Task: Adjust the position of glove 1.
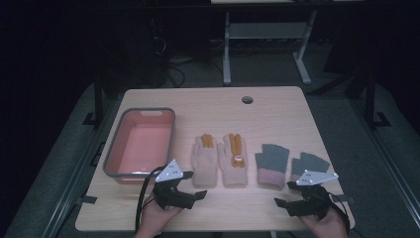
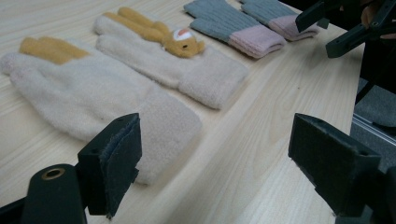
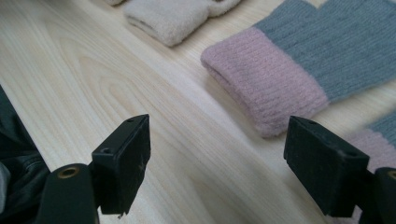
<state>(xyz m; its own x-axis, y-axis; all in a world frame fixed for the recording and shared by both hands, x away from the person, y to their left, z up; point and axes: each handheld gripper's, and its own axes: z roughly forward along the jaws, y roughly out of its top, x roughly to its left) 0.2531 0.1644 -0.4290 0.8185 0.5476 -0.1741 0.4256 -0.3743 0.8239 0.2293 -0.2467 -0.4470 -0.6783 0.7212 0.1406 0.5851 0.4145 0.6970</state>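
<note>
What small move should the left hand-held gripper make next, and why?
Probably ease the left hand-held gripper forward over the cuff of the nearest cream glove. Its jaws stand open and empty just short of that cuff, and the pink bin waits beside it.

A pale wooden table (image 1: 277,106) with a round cable hole (image 1: 247,99) stands on grey floor (image 1: 386,163). Behind it, a second desk's white legs (image 1: 227,49) rise into a dark, dimly lit room.
</note>
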